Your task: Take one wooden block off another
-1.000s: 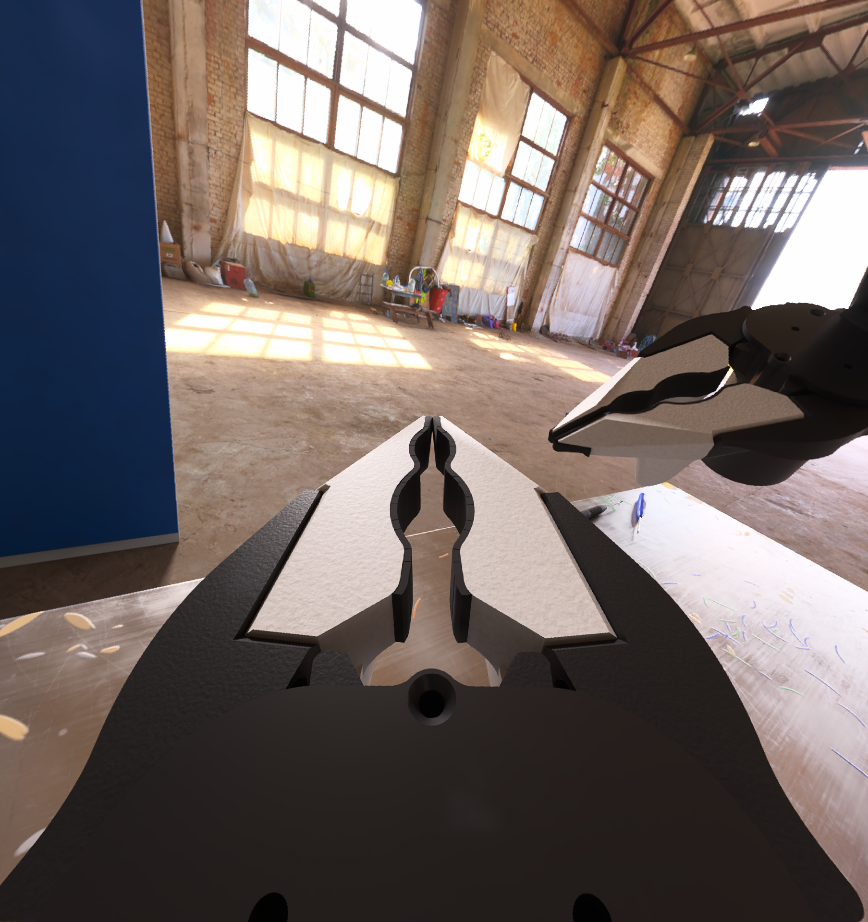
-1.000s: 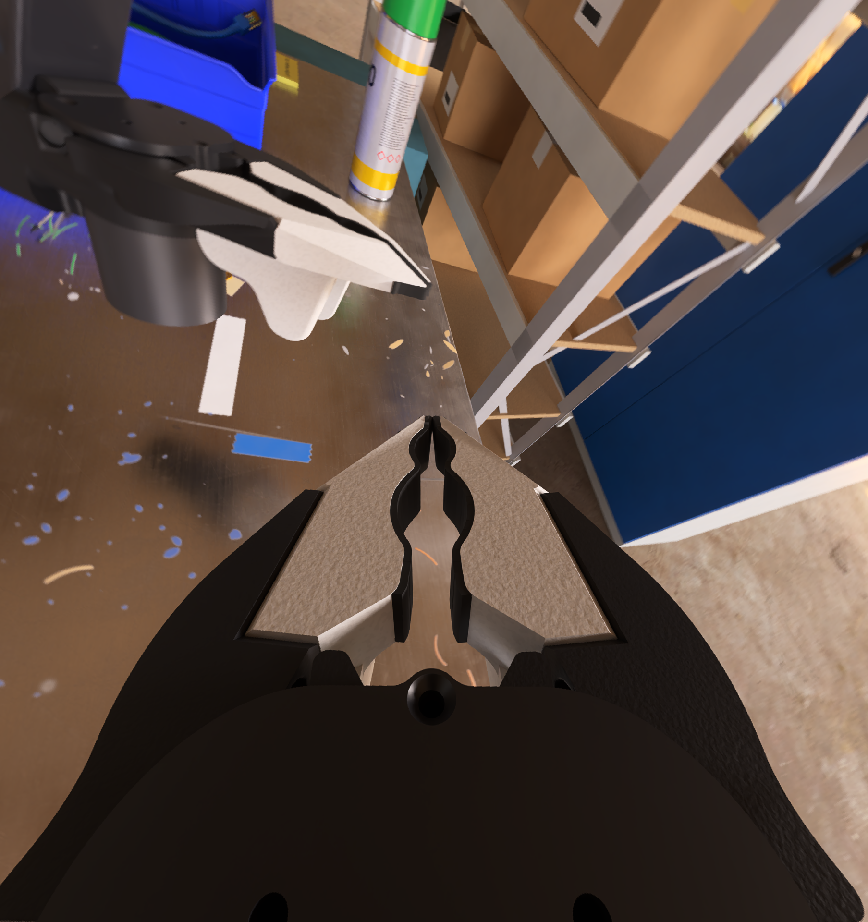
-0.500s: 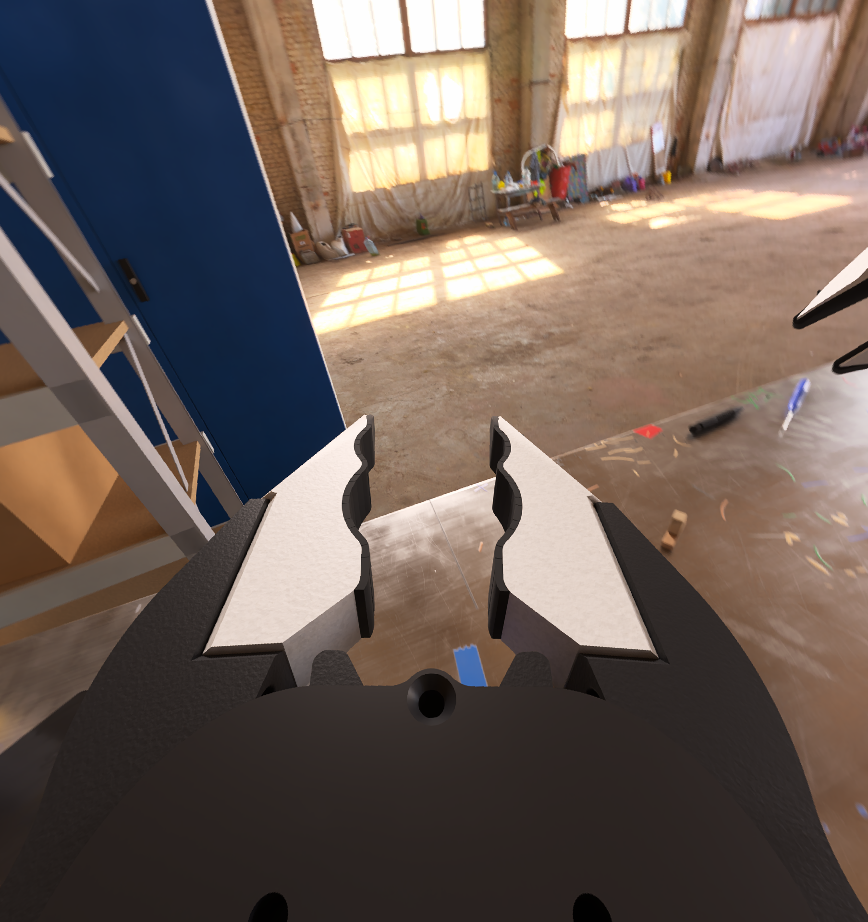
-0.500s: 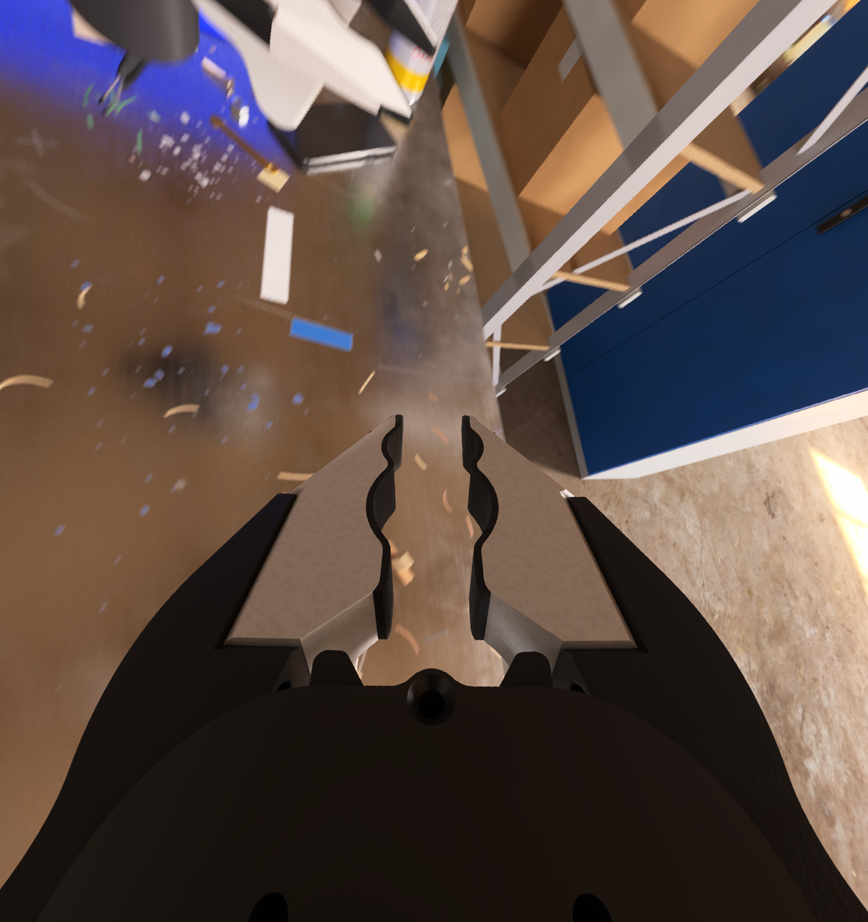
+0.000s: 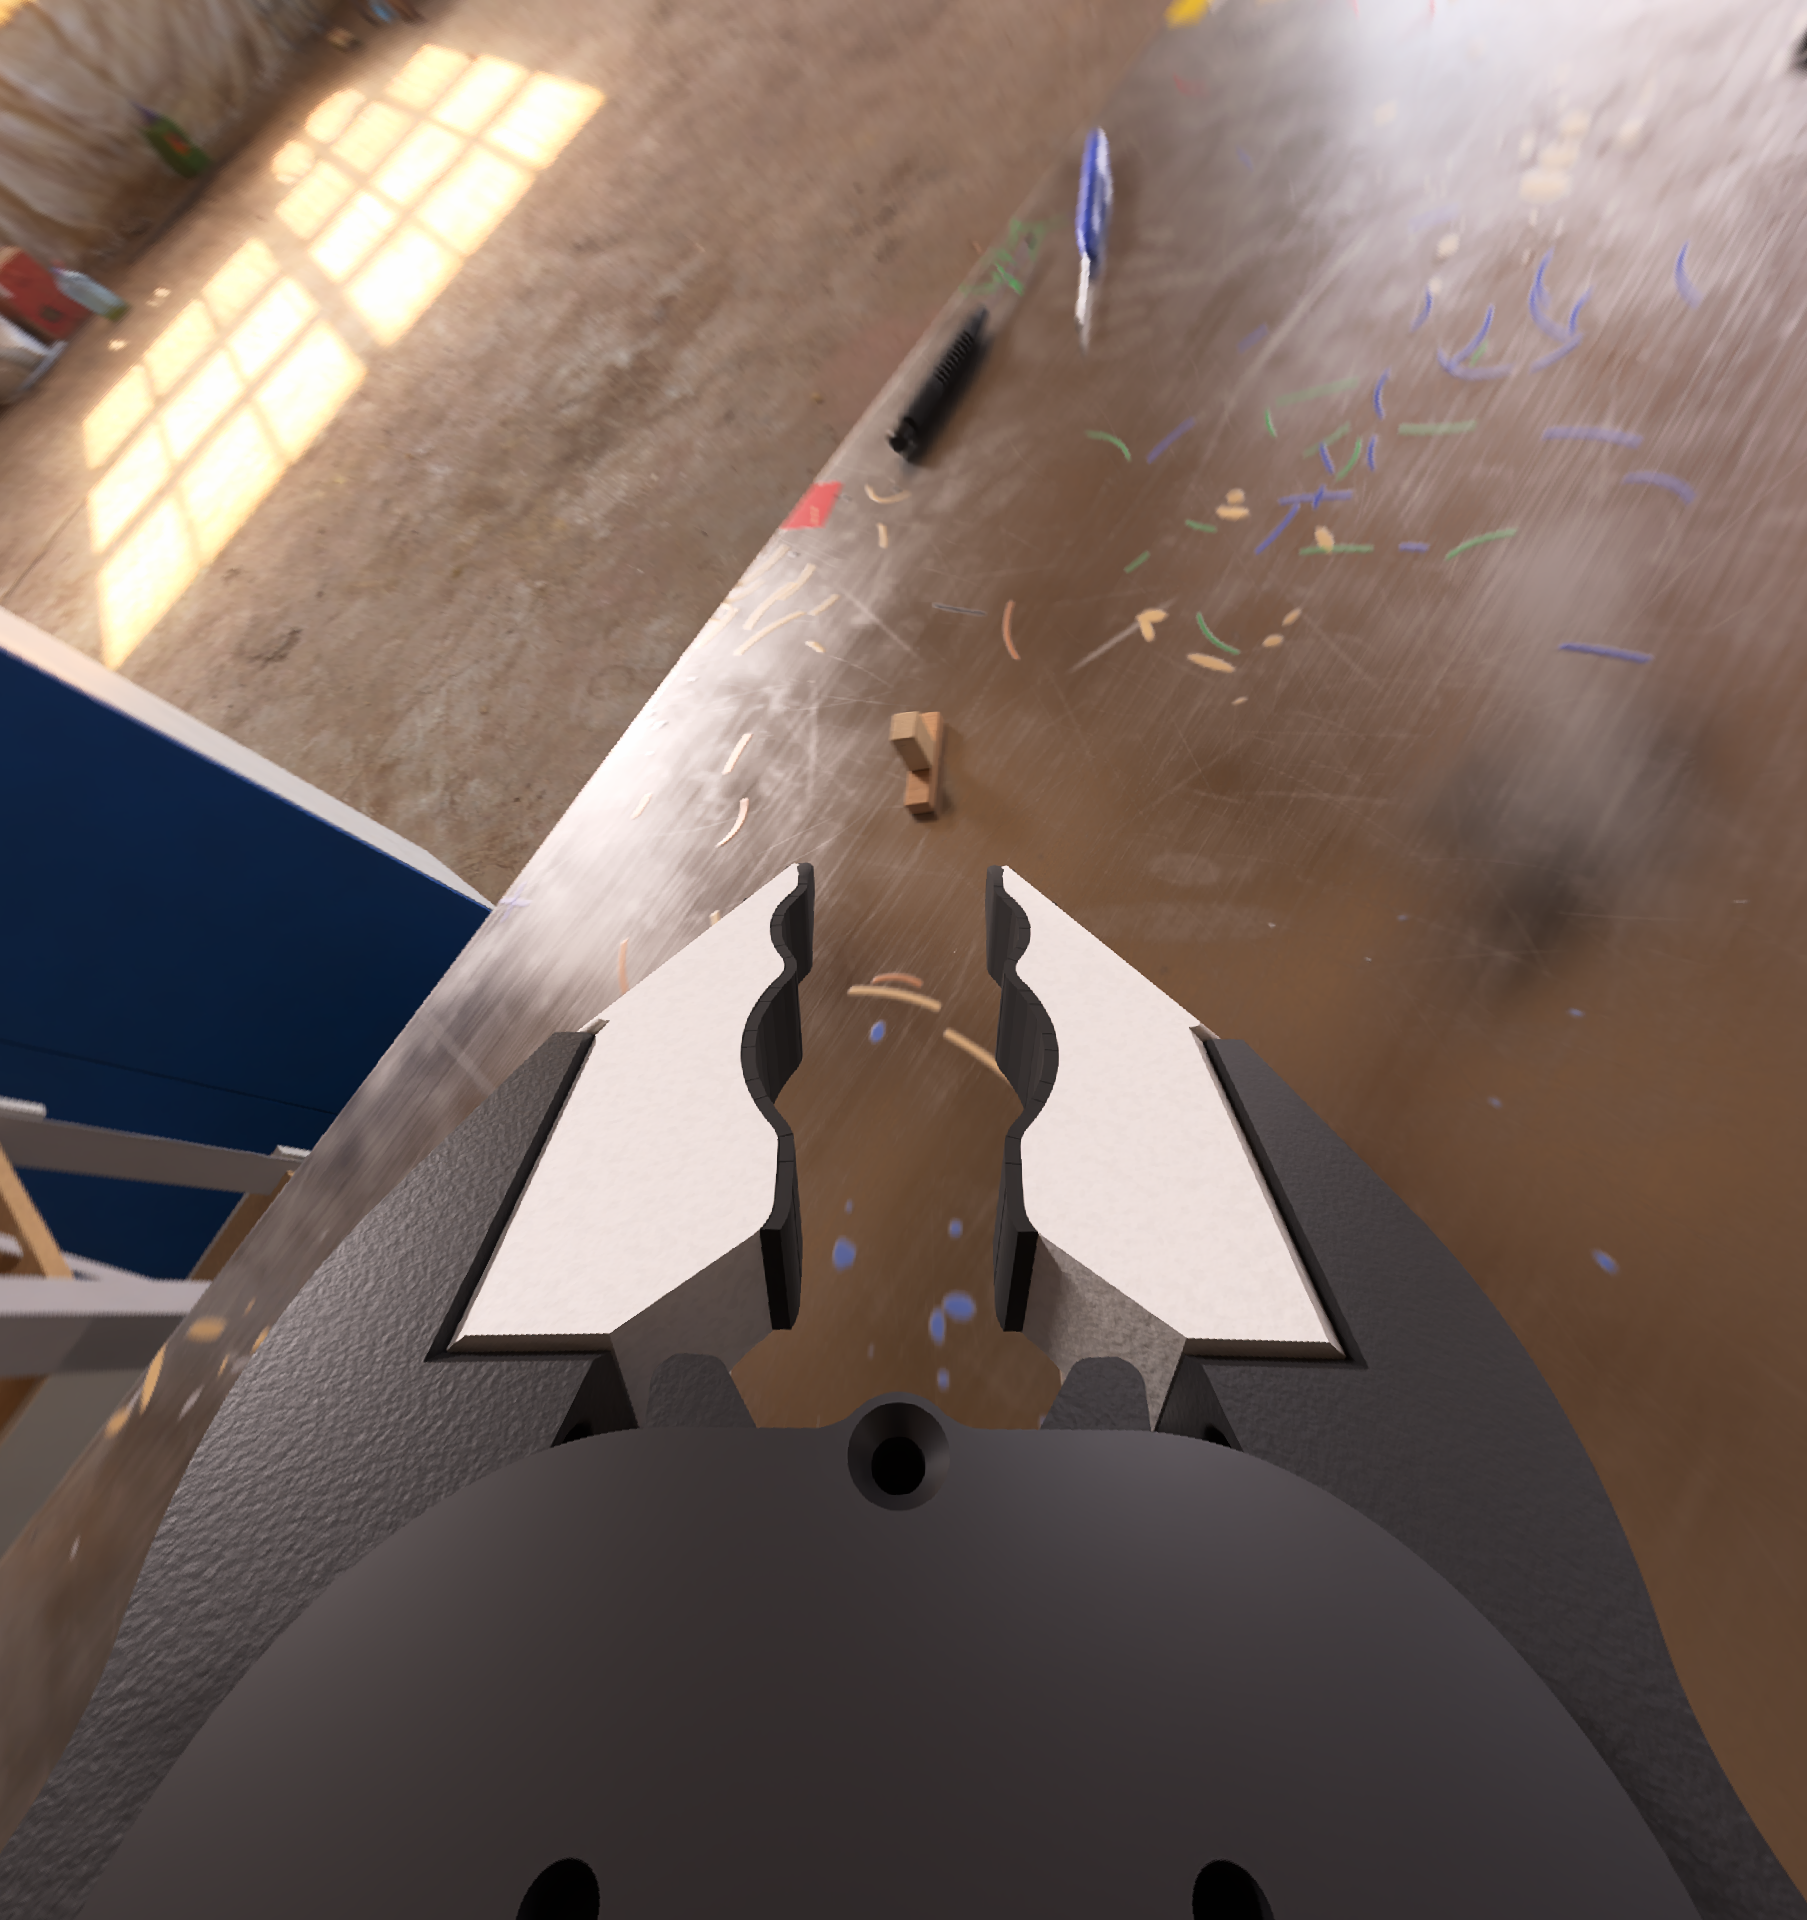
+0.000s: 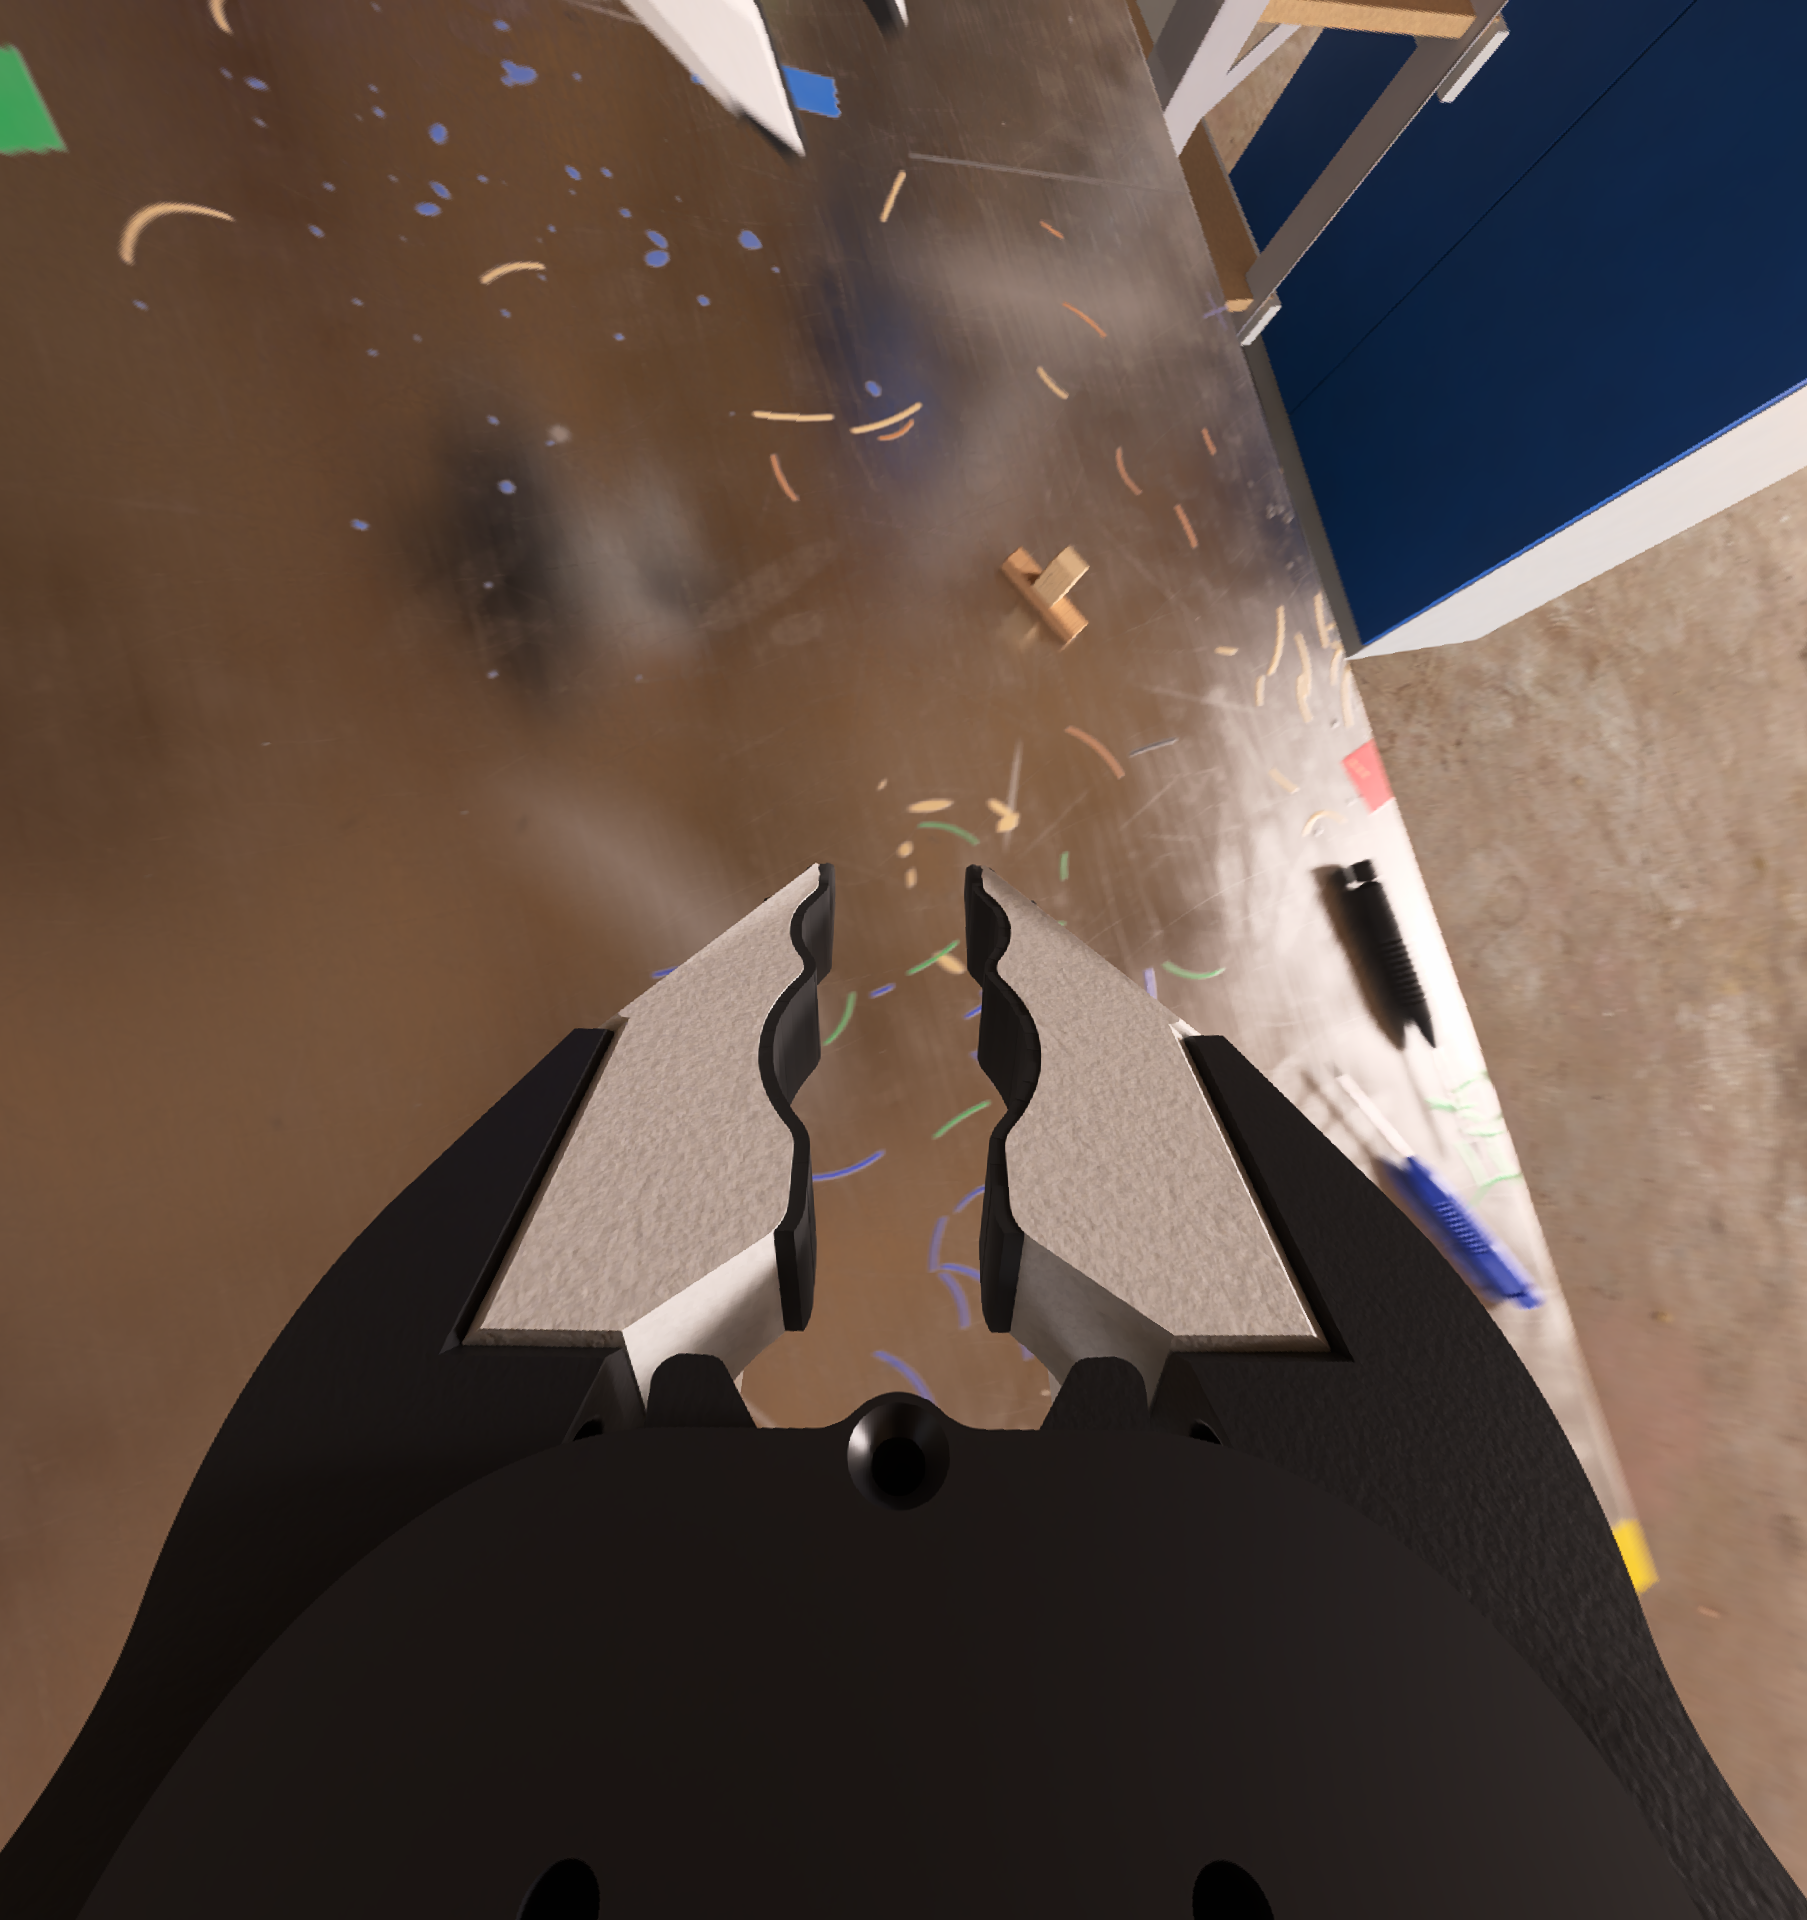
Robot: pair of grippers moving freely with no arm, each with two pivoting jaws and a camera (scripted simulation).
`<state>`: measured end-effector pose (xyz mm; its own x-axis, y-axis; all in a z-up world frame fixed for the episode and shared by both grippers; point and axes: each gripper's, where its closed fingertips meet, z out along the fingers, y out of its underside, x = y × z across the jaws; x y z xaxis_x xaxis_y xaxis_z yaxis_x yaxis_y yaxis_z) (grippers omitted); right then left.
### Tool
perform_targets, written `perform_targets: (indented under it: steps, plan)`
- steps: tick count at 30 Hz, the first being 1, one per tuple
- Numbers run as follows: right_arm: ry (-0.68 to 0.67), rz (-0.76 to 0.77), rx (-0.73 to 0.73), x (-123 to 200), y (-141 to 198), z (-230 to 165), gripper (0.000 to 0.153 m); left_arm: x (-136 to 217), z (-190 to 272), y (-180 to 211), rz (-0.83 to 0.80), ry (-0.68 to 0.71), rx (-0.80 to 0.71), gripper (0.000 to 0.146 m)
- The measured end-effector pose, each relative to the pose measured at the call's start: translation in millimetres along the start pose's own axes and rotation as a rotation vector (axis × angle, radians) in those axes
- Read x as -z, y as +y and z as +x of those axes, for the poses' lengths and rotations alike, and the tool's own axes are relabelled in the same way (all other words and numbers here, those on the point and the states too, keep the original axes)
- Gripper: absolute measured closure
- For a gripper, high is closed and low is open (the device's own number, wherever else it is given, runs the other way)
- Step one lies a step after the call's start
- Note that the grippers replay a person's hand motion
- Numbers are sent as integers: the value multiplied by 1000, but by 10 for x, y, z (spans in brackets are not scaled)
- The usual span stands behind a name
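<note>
Two small wooden blocks are stacked crosswise on the metal tabletop. In the left wrist view the stack point(image 5: 918, 762) lies just beyond my open, empty left gripper point(image 5: 899, 883). In the right wrist view the stack point(image 6: 1046, 594) lies ahead and a little right of my open, empty right gripper point(image 6: 899, 883), farther off. The upper block point(image 6: 1060, 574) lies across the lower block point(image 6: 1042, 611). A white fingertip of the left gripper point(image 6: 748, 73) shows at the top of the right wrist view.
The table edge point(image 5: 608, 748) runs close to the stack, with floor beyond. A black pen-like tool point(image 5: 940, 390), point(image 6: 1382, 956) and a blue one point(image 5: 1091, 223), point(image 6: 1455, 1231) lie near that edge. A blue cabinet point(image 6: 1564, 343) and shelf frame stand beside the table. Shavings litter the tabletop.
Both grippers have opened from shut and tipped down toward the tabletop. The block stack has come into both views, and the left gripper has drawn closer to it.
</note>
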<state>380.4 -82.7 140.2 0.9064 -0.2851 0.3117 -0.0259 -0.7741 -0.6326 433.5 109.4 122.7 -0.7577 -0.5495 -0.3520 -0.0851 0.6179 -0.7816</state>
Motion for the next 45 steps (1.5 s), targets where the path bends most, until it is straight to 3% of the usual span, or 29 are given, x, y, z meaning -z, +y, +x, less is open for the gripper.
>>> perform_targets:
  steps: [6, 10, 15, 18, 22, 27, 34, 40, 45]
  plan:
    - [-6, 97, -120, 56, 317, -250, 130, -1015, 60, 129, -144, 63, -79, 113]
    - [-6, 171, -174, 80, 383, -305, 130, -1418, -30, 217, -192, 72, -78, 119]
    - [-8, 194, -190, 44, 445, -292, 131, -1598, -13, 303, -230, 105, -30, 123]
    - [-14, 200, -197, 21, 477, -282, 131, -1635, 23, 277, -210, 127, -6, 136]
    - [-10, 195, -213, 4, 533, -261, 131, -1629, 68, 256, -197, 141, 0, 137]
    - [2, 202, -226, 47, 550, -249, 131, -1369, 180, 99, -135, 198, 40, 136]
    - [39, 231, -214, 228, 498, -261, 131, -354, 412, -451, 16, 179, -46, 136]
    - [80, 239, -221, 395, 575, -312, 131, 448, 1204, -735, 145, 290, -94, 137]
    - [98, 245, -264, 480, 711, -369, 132, 524, 2023, -774, 180, 443, -100, 137]
